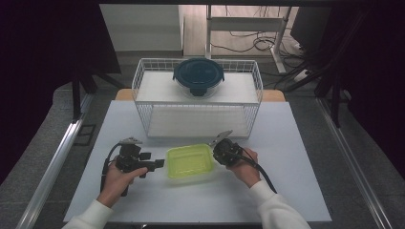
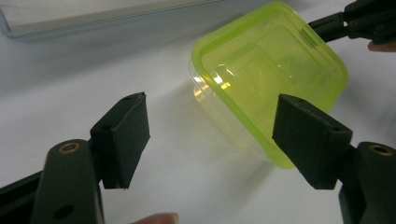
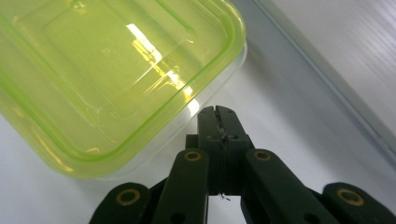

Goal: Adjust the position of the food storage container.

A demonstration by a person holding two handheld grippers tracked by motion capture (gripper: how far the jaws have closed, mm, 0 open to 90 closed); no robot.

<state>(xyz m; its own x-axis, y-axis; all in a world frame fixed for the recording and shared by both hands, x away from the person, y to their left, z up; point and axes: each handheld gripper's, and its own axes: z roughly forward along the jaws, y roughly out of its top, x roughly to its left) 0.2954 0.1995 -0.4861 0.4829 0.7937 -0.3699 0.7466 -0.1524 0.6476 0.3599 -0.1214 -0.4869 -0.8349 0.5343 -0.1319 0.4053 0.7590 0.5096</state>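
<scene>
While the yellow-green box (image 1: 189,161) sat flat on the white tabletop (image 1: 286,191), the two tongs waited on either side of it. The box had its lid on and lay just in front of the white wire rack (image 1: 143,86). The left tongs (image 1: 157,163) stood wide apart with nothing between them, pointing at the left side of the box. The right tongs (image 3: 218,115) were pressed tightly together and held nothing. Their tip was just beside the right edge of the box, but whether it touched was hard to tell. On top of the rack stood a round bowl with a dark blue lid (image 1: 198,76).
</scene>
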